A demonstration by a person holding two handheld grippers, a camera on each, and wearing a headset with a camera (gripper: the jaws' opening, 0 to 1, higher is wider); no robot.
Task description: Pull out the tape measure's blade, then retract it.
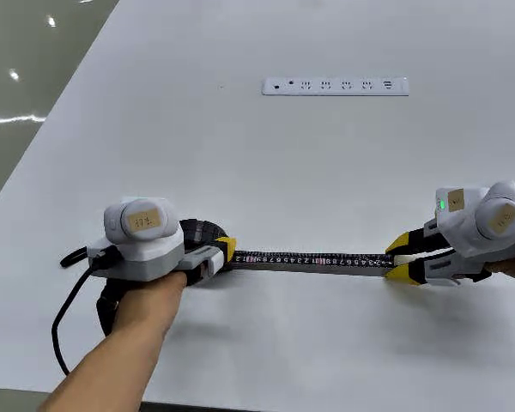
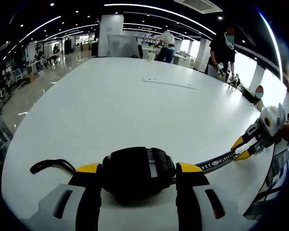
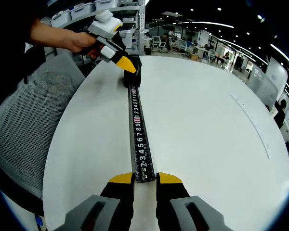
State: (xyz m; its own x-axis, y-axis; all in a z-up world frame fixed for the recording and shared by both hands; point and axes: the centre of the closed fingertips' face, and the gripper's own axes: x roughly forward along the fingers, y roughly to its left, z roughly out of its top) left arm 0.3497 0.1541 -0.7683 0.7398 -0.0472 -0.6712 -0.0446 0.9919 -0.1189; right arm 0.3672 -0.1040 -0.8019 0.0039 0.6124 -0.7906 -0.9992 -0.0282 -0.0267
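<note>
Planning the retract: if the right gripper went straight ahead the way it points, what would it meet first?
Beyond the blade it already grips, the right gripper would likely meet the case, held in the left gripper.

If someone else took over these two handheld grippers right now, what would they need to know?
Left gripper: shut on the tape measure case, which sits on the white table.
Right gripper: shut on the free end of the blade, which stretches flat along the table between the two grippers.
Done: blade pulled out.
Left: ease the blade back into the case.
</note>
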